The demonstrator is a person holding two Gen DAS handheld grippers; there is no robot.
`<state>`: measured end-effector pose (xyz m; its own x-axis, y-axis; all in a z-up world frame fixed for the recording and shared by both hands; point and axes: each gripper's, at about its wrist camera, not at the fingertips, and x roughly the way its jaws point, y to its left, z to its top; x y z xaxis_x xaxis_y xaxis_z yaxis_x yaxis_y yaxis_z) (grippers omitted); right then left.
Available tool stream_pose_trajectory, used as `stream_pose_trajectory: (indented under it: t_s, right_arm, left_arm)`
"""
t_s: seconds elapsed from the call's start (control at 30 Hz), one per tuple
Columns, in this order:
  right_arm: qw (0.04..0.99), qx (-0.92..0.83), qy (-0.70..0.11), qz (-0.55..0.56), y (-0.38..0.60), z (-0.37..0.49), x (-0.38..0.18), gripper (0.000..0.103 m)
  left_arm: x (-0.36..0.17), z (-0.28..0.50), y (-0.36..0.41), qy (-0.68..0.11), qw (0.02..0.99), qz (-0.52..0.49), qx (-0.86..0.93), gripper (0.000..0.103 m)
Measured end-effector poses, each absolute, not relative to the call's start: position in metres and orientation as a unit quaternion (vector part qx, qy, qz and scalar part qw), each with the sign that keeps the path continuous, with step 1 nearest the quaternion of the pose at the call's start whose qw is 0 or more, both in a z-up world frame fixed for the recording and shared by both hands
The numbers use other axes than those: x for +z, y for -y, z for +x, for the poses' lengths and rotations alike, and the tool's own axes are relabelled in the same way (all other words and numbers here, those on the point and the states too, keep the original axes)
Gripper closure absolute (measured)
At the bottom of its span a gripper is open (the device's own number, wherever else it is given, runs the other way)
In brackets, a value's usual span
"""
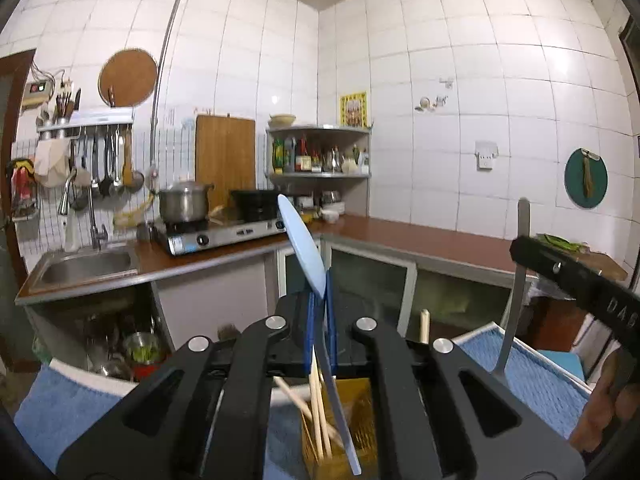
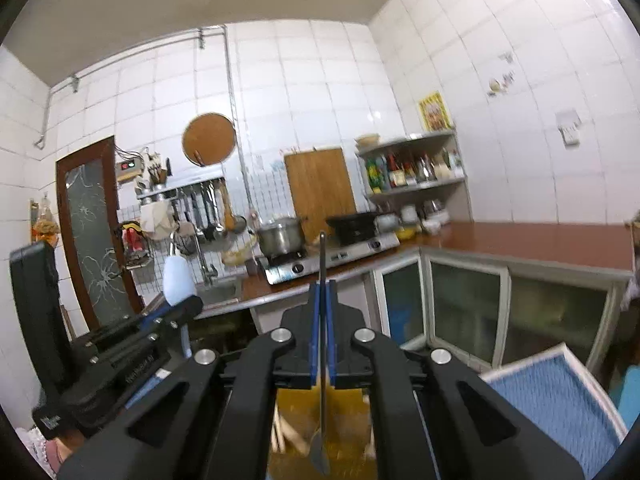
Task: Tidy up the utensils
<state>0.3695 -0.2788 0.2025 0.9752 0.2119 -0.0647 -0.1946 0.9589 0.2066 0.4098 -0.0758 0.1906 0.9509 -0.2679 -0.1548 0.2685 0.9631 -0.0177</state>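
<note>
Two utensils gripped above a yellow holder, kitchen counter beyond.

Left gripper (image 1: 319, 304) clamped on a pale blue spoon (image 1: 304, 248), bowl end raised and tilted toward the far stove (image 1: 224, 232), handle slanting down over the yellow holder (image 1: 340, 432) just below the blue fingers (image 1: 310, 336). Wooden chopsticks (image 1: 318, 412) standing inside that holder. Right gripper (image 2: 323, 320) pinched narrow on a thin metal utensil (image 2: 322, 320), shown edge-on and nearly upright, lower tip hanging over the same holder (image 2: 344, 404); type of utensil not discernible. Blue mat (image 2: 560, 400) to the right of the holder. Far left: sink (image 1: 84, 266), steel pot (image 1: 184, 200) on the stove, hanging ladles. Far right: brown counter (image 2: 540, 244).
</note>
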Motion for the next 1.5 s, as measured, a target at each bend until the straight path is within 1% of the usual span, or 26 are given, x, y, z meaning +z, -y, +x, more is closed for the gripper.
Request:
stream_pose_trajectory:
  t_s: [0.13, 0.43, 0.6, 0.83, 1.1, 1.13, 1.17, 1.2, 1.23, 1.27, 1.3, 1.37, 1.4, 1.47, 1.5]
  right_arm:
    - [0.99, 0.102, -0.03, 0.088, 0.278, 0.385, 0.194, 0.1]
    - [0.991, 0.093, -0.045, 0.088, 0.28, 0.414, 0.147, 0.1]
    - [0.991, 0.091, -0.054, 0.078, 0.278, 0.417, 0.13, 0.1]
    - [0.991, 0.085, -0.085, 0.062, 0.278, 0.42, 0.103, 0.1]
    - [0.988, 0.086, -0.117, 0.054, 0.276, 0.419, 0.083, 0.098]
    - [0.987, 0.086, -0.122, 0.054, 0.276, 0.419, 0.083, 0.098]
    - [0.987, 0.086, -0.127, 0.054, 0.276, 0.418, 0.083, 0.097]
    - [0.986, 0.085, -0.131, 0.053, 0.276, 0.417, 0.083, 0.097]
    - [0.986, 0.084, -0.137, 0.05, 0.275, 0.416, 0.084, 0.097]
    - [0.984, 0.085, -0.147, 0.049, 0.275, 0.415, 0.085, 0.097]
    - [0.982, 0.086, -0.159, 0.051, 0.276, 0.415, 0.086, 0.097]
    - [0.978, 0.087, -0.181, 0.057, 0.277, 0.415, 0.089, 0.096]
    - [0.977, 0.086, -0.187, 0.062, 0.279, 0.413, 0.091, 0.092]
    - [0.977, 0.08, -0.185, 0.064, 0.282, 0.405, 0.098, 0.071]
    - [0.978, 0.079, -0.182, 0.065, 0.283, 0.401, 0.1, 0.055]
  left_arm:
    - [0.175, 0.429, 0.085, -0.062, 0.99, 0.01, -0.124, 0.099]
    - [0.129, 0.458, 0.093, -0.087, 0.989, 0.014, -0.119, 0.099]
    - [0.117, 0.463, 0.091, -0.09, 0.988, 0.016, -0.121, 0.099]
    - [0.097, 0.465, 0.088, -0.115, 0.986, 0.023, -0.121, 0.099]
    - [0.089, 0.455, 0.082, -0.137, 0.983, 0.019, -0.119, 0.097]
    - [0.089, 0.453, 0.079, -0.143, 0.982, 0.016, -0.119, 0.095]
    - [0.09, 0.45, 0.077, -0.148, 0.982, 0.013, -0.119, 0.087]
    - [0.091, 0.447, 0.076, -0.15, 0.981, 0.012, -0.119, 0.074]
    - [0.094, 0.441, 0.074, -0.15, 0.982, 0.012, -0.116, 0.066]
    - [0.097, 0.436, 0.071, -0.147, 0.983, 0.013, -0.109, 0.055]
    - [0.101, 0.429, 0.068, -0.143, 0.984, 0.014, -0.105, 0.051]
    - [0.108, 0.42, 0.063, -0.145, 0.984, 0.011, -0.107, 0.049]
    - [0.112, 0.414, 0.057, -0.149, 0.983, 0.008, -0.108, 0.043]
    - [0.119, 0.403, 0.048, -0.148, 0.984, 0.004, -0.099, 0.035]
    - [0.122, 0.399, 0.045, -0.146, 0.985, 0.005, -0.095, 0.03]
